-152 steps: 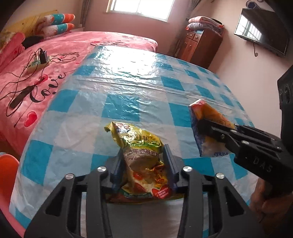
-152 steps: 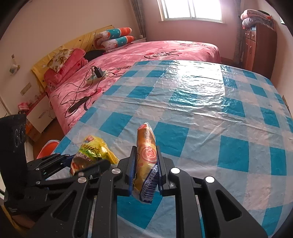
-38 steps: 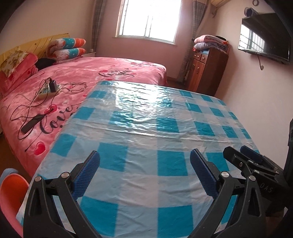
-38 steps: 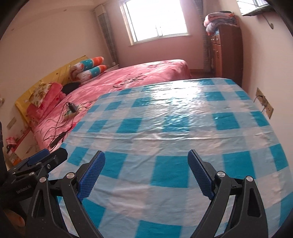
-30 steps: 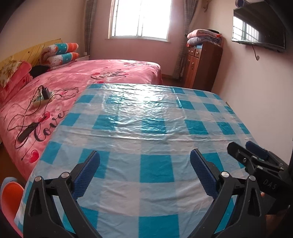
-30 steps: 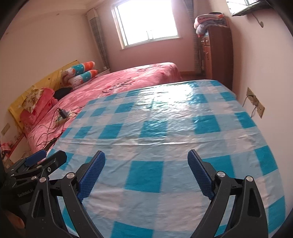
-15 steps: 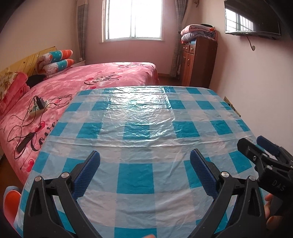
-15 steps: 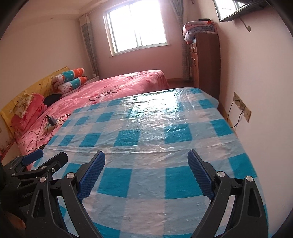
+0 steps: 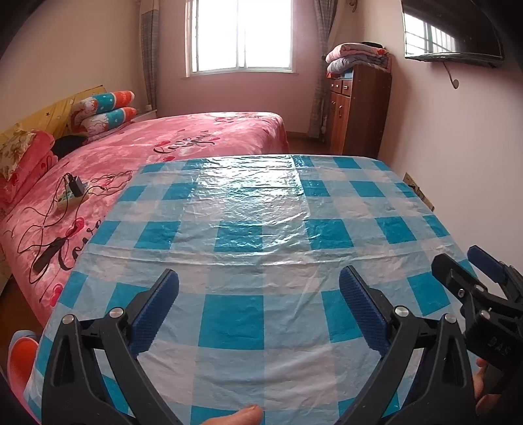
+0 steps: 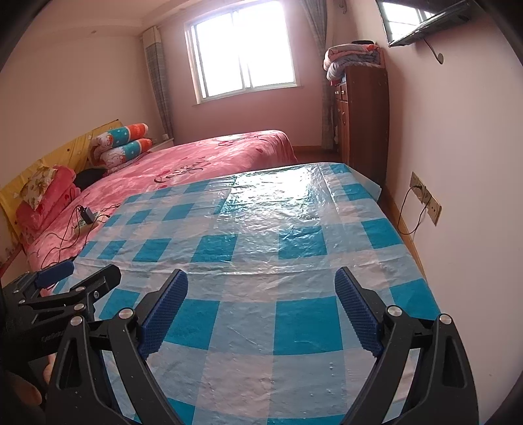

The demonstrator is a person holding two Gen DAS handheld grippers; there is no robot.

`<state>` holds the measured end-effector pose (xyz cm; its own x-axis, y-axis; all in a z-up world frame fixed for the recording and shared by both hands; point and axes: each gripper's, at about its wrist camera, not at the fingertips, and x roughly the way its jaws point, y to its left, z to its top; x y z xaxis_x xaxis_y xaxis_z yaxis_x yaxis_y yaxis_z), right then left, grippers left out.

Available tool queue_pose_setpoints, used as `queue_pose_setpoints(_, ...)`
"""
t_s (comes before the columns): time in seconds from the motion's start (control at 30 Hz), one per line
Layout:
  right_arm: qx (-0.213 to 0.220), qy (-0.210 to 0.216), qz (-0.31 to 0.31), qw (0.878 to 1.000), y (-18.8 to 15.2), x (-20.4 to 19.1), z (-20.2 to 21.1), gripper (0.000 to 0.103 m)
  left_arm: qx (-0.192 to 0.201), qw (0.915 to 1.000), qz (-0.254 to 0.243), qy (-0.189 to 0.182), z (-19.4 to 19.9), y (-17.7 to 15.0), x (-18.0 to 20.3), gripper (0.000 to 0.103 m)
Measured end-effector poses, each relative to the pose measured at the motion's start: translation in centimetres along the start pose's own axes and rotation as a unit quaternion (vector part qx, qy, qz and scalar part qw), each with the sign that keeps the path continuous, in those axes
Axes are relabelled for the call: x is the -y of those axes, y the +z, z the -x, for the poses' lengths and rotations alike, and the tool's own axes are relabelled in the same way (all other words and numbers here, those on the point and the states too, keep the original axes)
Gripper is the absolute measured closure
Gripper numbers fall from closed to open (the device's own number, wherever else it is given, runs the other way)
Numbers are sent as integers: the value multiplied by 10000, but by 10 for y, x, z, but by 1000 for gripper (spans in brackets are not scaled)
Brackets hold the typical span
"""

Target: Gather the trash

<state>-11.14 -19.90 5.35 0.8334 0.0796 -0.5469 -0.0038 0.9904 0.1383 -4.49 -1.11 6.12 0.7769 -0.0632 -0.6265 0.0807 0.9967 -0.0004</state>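
Room: pink walls, a bright window [image 9: 243,34] in the far wall, a wall-mounted TV [image 9: 452,31] high on the right.
Bed: pink bed [image 9: 183,140] with a "Love" print, left of and beyond the bench; rolled pillows [image 9: 108,108] against its yellow headboard.
Bench: the bench [image 9: 261,209] wears a glossy blue-and-white checked plastic cover, wrinkled, with window glare on its far half.
Cabinet: brown wooden cabinet [image 10: 362,121] against the right wall past the bench, folded blankets [image 10: 353,60] stacked on top.
Left gripper: the left gripper [image 9: 258,314] hovers over the near edge of the bench, jaws released and spread wide, nothing between the blue pads.
Right gripper: the right gripper [image 10: 261,310] is just beside it over the same near edge, jaws likewise released and wide, holding nothing.
Trash: none shows in either view; the checked cover carries nothing.
Power strip: a power strip [image 9: 70,194] with a black charger and tangled cables lies on the bed's near side.
Wall socket: a wall socket [image 10: 425,197] with a cord plugged in, low on the right wall.
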Motion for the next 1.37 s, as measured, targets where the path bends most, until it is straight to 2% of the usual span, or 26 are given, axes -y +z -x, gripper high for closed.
queue_pose_setpoints(0.23,-19,23,12,10000,-1,1,0,13,-77,9999,136,-7,-3,-2,-2,4)
queue_pose_setpoints(0.87,-62,44,54,10000,-3,0,-1,13,-31,9999,135,-3,-3,-3,-1,4)
queue_pose_setpoints(1.0,-118,14,55,9999,-3,0,-4,13,-35,9998,187,-99,-6,-4,-2,4)
queue_pose_setpoints(1.1,-257,-9,11,9997,-3,1,-11,10,-228,9996,164,-59,-16,-5,-2,4)
queue_pose_setpoints(1.2,-488,-124,-17,9987,-3,2,-22,9,-586,9981,162,130,-33,-9,-6,4)
queue_pose_setpoints(1.37,-1061,-311,15,9939,-6,0,-47,9,-1025,9931,570,61,-54,-15,-21,4)
